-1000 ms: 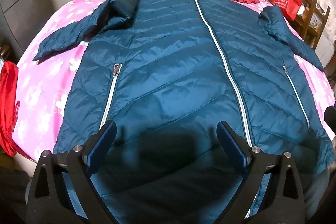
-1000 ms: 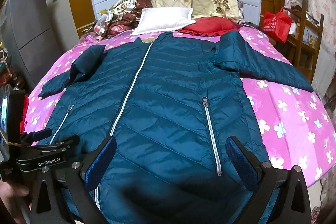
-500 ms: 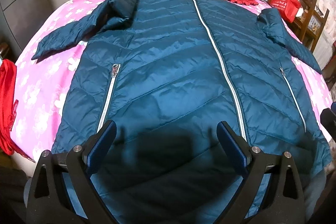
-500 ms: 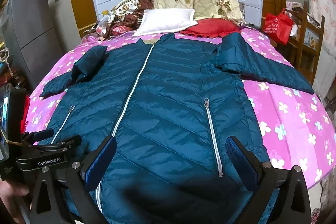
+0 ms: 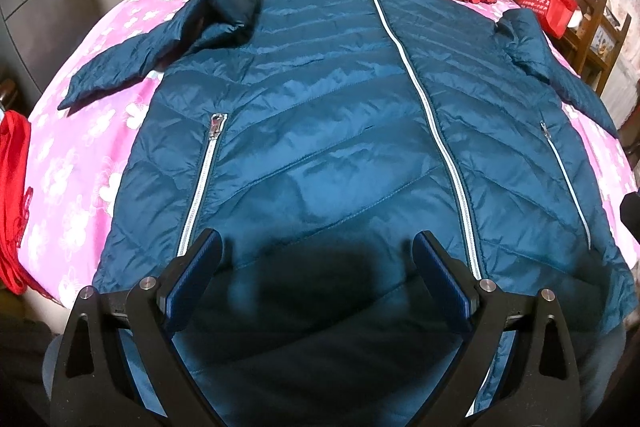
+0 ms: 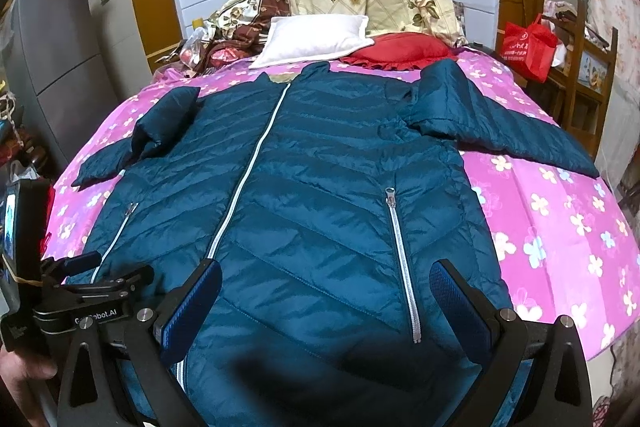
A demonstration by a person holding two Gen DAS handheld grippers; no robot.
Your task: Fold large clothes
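Teal quilted jacket (image 5: pixel 320 131) lying flat, front up, zipped, on pink flowered bedsheet (image 5: pixel 80 155); collar pointing toward white pillow (image 6: pixel 316 37) and red cushion (image 6: pixel 400 51). Both sleeves lying out to sides. Left gripper (image 5: pixel 318 267) hovering over hem, jaws spread wide, gripping nothing. Right gripper (image 6: pixel 326 293) hovering above hem near pocket zipper (image 6: pixel 402 259), jaws also spread, empty. Red bag (image 6: pixel 528 45) hanging at right.
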